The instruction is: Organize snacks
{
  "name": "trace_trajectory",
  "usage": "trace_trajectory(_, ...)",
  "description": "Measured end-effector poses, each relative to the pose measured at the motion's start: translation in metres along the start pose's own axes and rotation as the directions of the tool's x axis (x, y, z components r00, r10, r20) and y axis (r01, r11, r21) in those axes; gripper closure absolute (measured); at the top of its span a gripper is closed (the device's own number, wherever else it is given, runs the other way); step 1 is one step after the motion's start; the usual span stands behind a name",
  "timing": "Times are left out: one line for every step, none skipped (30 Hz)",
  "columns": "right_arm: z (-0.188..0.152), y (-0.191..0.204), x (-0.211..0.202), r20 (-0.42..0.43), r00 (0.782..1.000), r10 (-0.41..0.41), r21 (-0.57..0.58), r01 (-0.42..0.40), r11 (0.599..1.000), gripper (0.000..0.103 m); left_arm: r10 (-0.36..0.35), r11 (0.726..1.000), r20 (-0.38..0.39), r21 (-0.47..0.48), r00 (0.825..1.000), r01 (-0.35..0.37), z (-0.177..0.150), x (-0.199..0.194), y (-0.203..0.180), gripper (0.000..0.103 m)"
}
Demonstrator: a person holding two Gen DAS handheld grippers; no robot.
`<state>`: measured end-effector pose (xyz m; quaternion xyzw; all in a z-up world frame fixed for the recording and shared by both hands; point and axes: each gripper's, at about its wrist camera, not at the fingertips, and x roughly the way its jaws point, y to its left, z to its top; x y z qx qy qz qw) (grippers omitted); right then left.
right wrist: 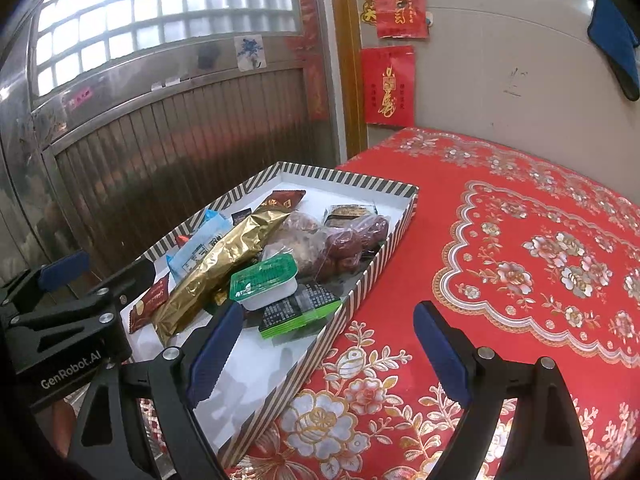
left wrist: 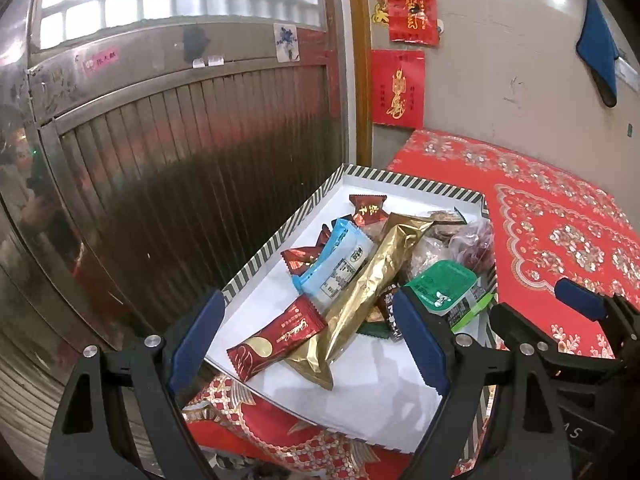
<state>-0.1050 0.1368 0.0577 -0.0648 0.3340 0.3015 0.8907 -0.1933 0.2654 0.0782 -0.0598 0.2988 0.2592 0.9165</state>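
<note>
1. We saw the tray (left wrist: 280, 236), a shallow box with a striped rim, sitting on the surface (right wrist: 520, 216) under a red floral cloth, close to the metal door (left wrist: 180, 152).
2. Inside the tray lay the snacks: a gold pack (left wrist: 372, 276) across the middle, a blue pack (left wrist: 340, 260) beside it toward the door, a red pack (left wrist: 276, 340) at the near end, and a green-lidded cup (left wrist: 444, 284) on the side away from the door.
3. Our left gripper (left wrist: 312, 340) hung over the tray's near end, jaws wide apart, holding nothing.
4. Our right gripper (right wrist: 332, 356) hovered over the tray's near rim, jaws equally wide and empty.
</note>
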Motion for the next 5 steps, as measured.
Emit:
trace_trajectory(-0.0004, 0.0, -0.0002, 0.001, 1.0, -0.001, 0.001, 0.001, 1.0, 0.014, 0.002, 1.0, 0.004, 0.003, 1.0, -0.002, 0.0, -0.0005, -0.0005, 0.016)
trace_trajectory(-0.0007, -0.0003, -0.0005, 0.001, 1.0, -0.003, 0.001, 0.003, 1.0, 0.014, 0.004, 1.0, 0.006, 0.005, 1.0, -0.004, 0.0, -0.0012, -0.0012, 0.016)
trace_trajectory(-0.0002, -0.0013, -0.0005, 0.001, 1.0, -0.002, 0.002, 0.002, 1.0, 0.014, 0.003, 1.0, 0.007, 0.005, 1.0, -0.003, 0.0001, -0.0016, -0.0016, 0.016)
trace_trajectory(-0.0001, -0.0015, -0.0005, 0.0, 1.0, 0.0, 0.003, 0.0, 1.0, 0.014, 0.0, 1.0, 0.006, 0.004, 1.0, 0.0, 0.0007, -0.0018, -0.002, 0.016)
trace_trajectory(-0.0002, -0.0023, -0.0007, -0.001, 1.0, 0.002, 0.006, -0.002, 1.0, 0.014, -0.002, 1.0, 0.005, 0.005, 1.0, 0.002, 0.0014, -0.002, -0.0027, 0.016)
